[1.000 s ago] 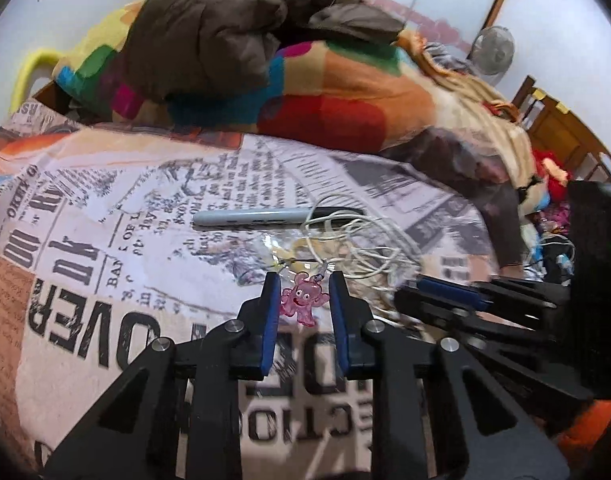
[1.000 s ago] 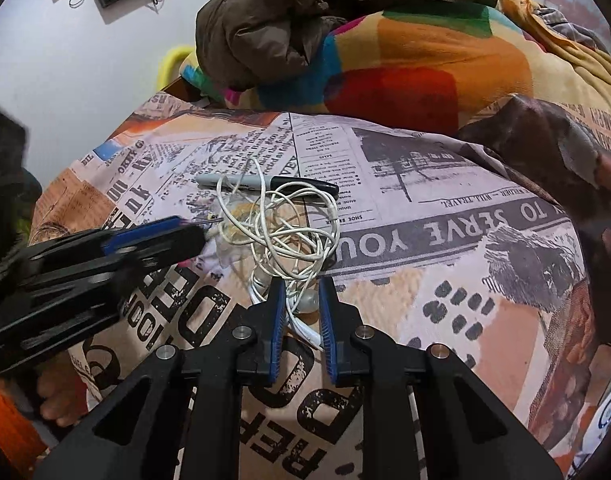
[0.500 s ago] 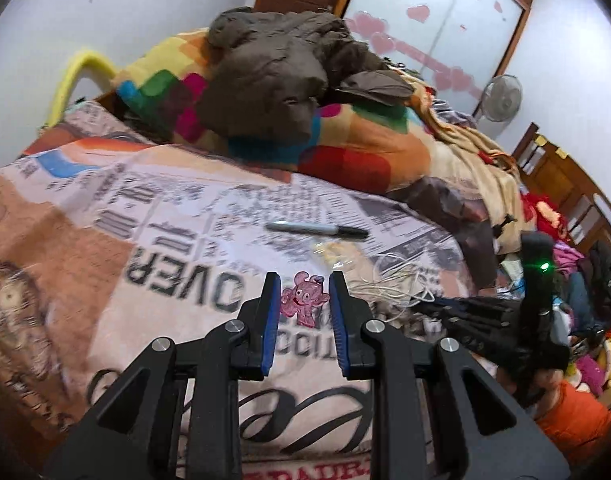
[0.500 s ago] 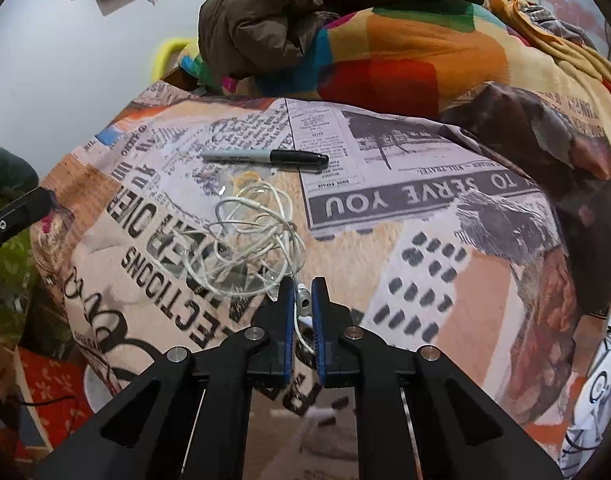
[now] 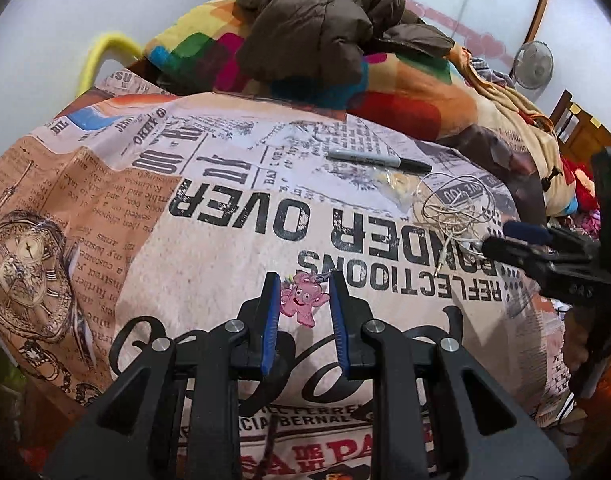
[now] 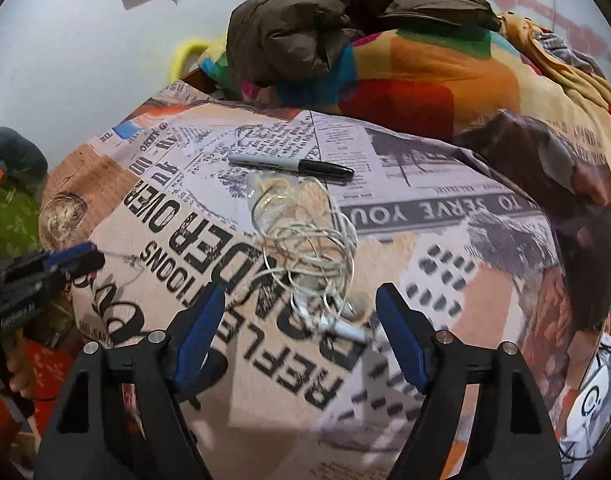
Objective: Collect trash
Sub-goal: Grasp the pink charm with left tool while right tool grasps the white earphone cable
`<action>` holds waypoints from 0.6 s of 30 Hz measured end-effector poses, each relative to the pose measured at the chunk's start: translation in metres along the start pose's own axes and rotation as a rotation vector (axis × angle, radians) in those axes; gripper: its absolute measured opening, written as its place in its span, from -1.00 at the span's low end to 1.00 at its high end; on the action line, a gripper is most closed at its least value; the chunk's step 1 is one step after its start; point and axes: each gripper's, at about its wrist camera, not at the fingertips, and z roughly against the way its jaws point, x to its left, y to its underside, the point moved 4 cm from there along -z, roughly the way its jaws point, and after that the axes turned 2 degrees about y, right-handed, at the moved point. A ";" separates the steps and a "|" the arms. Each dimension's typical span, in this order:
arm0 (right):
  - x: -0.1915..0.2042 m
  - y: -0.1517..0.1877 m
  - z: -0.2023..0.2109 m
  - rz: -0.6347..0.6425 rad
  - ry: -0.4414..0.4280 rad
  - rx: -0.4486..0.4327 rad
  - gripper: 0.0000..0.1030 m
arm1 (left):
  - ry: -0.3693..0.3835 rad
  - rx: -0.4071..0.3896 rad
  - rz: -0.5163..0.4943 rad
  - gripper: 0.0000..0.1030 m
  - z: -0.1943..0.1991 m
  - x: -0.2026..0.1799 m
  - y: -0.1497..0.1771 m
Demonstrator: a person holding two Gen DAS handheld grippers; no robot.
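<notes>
Two grippers are at work: the left gripper [image 5: 303,300] pinches a pink charm [image 5: 303,298] at lower centre of its view, while the right gripper [image 6: 301,312] has jaws opening, the cable [image 6: 309,248] loose on the blanket [image 6: 445,288] between them. To carry the charm well, keep the squeeze steady and the wrist level. It hangs roughly upright, long axis vertical; whether its chain is caught is unclear. A marker [image 6: 289,166] lies crosswise beyond.

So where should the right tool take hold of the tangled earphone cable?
Grip the dense knot of loops in the earphone cable, coming straight down from above with the open right tool straddling it. It lies flat on the bedspread, so single strands would slip out.
</notes>
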 end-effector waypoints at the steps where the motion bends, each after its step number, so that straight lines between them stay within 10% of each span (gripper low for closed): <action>1: 0.000 -0.003 -0.005 -0.006 0.015 0.000 0.45 | 0.003 0.002 0.001 -0.54 -0.001 -0.001 0.001; 10: 0.022 -0.001 -0.038 0.122 0.157 0.031 0.36 | 0.022 -0.015 0.011 -0.54 0.000 -0.004 -0.001; 18: 0.010 -0.001 -0.032 0.058 0.130 0.071 -0.68 | 0.029 -0.036 0.015 -0.54 0.015 -0.003 0.000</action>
